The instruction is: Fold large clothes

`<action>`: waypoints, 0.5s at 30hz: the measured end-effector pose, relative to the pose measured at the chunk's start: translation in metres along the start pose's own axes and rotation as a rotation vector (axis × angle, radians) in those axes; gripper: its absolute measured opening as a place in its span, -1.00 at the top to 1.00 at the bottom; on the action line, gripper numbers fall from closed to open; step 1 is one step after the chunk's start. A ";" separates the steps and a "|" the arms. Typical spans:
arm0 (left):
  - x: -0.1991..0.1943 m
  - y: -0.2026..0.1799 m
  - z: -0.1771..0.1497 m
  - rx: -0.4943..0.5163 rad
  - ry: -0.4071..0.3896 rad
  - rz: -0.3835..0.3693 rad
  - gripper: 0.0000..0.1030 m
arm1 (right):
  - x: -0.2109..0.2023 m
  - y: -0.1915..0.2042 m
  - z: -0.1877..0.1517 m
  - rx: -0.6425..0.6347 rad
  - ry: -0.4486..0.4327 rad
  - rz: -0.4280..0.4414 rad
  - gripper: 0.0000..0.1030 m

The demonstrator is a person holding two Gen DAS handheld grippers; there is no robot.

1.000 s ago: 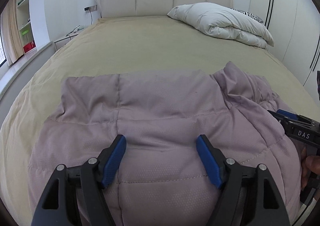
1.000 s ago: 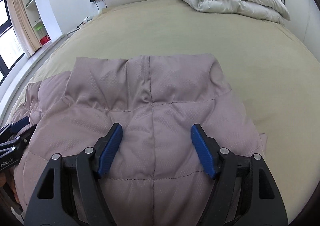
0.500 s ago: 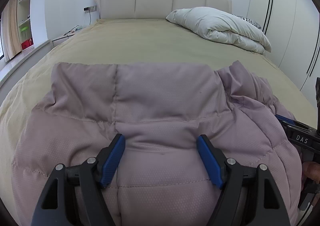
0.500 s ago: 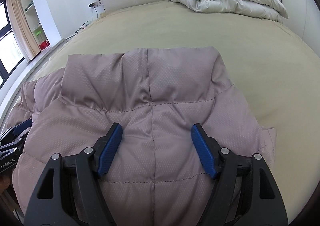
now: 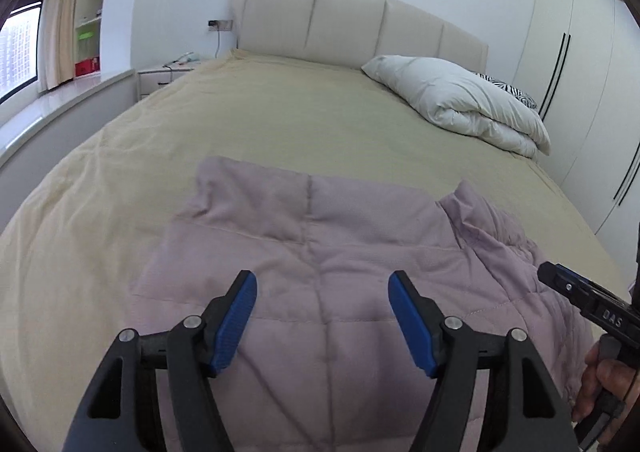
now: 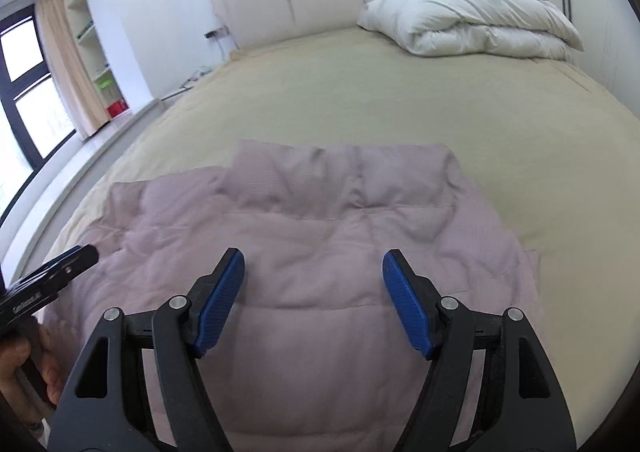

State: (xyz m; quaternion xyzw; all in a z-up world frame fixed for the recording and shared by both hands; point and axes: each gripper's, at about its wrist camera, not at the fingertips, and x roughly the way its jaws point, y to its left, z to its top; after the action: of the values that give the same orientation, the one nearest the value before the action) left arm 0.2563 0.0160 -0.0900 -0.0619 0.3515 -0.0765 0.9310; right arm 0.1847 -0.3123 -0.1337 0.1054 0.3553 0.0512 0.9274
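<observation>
1. At 9 o'clock in both wrist views a window with a beige curtain (image 6: 66, 64) and open shelves (image 5: 90, 16) line the wall, with a white sill running below them.
2. A bedside table (image 5: 166, 72) with a cable on it stands at about 10 o'clock in the left wrist view, just beside the head of the bed.
3. The bed (image 5: 280, 116), under a tan cover, fills the middle of both views; its cream padded headboard (image 5: 352, 28) is at 12 o'clock.
4. The left gripper (image 5: 322, 318) hangs over the near part of the jacket, its blue-padded jaws spread wide and holding nothing. In the right wrist view its tip shows at 9 o'clock, held in a hand (image 6: 24, 368).
5. The mauve quilted jacket (image 5: 340, 260) lies spread on the near end of the bed at 6 o'clock, collar end towards the headboard, with a bunched fold rising on its right side.
6. The right gripper (image 6: 314, 302) also hangs above the jacket, jaws released and wide apart, gripping no cloth. In the left wrist view it enters at 3 o'clock, near the bunched fold.
7. A folded white duvet (image 6: 476, 20) sits at 1 o'clock by the headboard, with a zebra-print pillow (image 5: 510, 90) behind it.
8. White wardrobe doors (image 5: 580, 84) stand at 2 o'clock in the left wrist view.
</observation>
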 end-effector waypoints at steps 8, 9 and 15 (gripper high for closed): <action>0.015 0.009 -0.025 0.082 0.067 0.067 -0.42 | 0.025 0.078 -0.030 -0.218 0.084 -0.035 -0.43; 0.017 0.010 -0.026 0.080 0.066 0.066 -0.43 | 0.028 0.077 -0.034 -0.223 0.083 -0.035 -0.44; 0.030 0.014 -0.027 0.057 0.073 0.048 -0.47 | 0.045 0.072 -0.044 -0.250 0.078 -0.028 -0.47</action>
State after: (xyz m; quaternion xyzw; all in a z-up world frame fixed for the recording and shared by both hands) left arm 0.2621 0.0229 -0.1316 -0.0241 0.3842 -0.0664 0.9205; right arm 0.1872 -0.2275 -0.1784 -0.0180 0.3836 0.0862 0.9193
